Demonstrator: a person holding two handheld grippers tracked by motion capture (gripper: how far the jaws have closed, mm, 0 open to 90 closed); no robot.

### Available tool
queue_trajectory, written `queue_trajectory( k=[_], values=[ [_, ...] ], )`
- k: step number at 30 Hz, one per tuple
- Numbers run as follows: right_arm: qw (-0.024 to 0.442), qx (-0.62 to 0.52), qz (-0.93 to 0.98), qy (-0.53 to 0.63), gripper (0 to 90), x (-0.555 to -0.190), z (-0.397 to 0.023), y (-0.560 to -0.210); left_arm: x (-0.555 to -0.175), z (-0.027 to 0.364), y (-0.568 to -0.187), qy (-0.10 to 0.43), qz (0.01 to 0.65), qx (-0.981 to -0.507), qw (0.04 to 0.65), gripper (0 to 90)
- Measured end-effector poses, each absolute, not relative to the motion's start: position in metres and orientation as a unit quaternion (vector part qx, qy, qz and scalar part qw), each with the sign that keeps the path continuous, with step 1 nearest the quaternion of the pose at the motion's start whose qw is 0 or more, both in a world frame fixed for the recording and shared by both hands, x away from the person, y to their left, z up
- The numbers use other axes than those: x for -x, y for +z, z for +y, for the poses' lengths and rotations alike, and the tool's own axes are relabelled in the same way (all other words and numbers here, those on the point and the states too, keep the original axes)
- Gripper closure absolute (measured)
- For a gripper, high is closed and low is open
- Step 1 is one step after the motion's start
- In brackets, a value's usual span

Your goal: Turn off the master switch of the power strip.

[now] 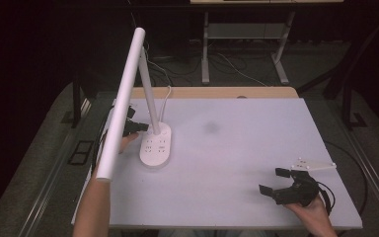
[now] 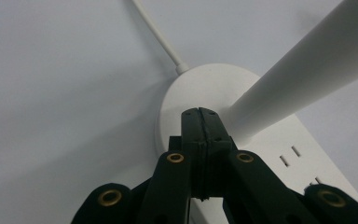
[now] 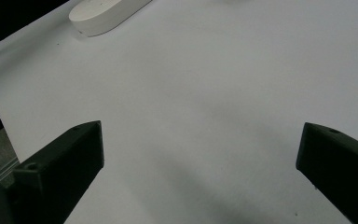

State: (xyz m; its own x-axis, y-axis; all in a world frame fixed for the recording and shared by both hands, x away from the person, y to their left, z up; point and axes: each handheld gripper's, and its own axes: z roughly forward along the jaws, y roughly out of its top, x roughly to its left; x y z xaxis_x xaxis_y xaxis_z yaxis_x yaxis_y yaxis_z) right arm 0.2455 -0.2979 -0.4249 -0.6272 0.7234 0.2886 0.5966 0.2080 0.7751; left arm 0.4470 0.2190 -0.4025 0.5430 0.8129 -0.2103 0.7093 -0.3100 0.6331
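left gripper: jaws pressed together, tip at desk lamp base, apparently pressing its switch | lamp unlit | right gripper: spread, idle

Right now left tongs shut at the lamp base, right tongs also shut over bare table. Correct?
Not quite. The right tongs are open, jaws wide apart over the table, as the right gripper view shows. The left tongs are shut at the lamp base.
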Motion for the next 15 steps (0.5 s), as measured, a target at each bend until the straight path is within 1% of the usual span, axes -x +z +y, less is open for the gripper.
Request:
queue_trajectory(
  k=[5, 15],
  values=[
    [0.07, -0.425, 0.774, 0.463, 0.2, -0.2451, -0.2977, -0.4247, -0.4469, 0.2177, -0.4053, 0.067, 0.472, -0.804, 0.355, 90.0],
    [0.071, -0.427, 0.773, 0.464, 0.3, -0.2451, -0.2992, -0.4247, -0.446, 0.2144, -0.4094, 0.068, 0.476, -0.801, 0.357, 90.0]
  ],
)
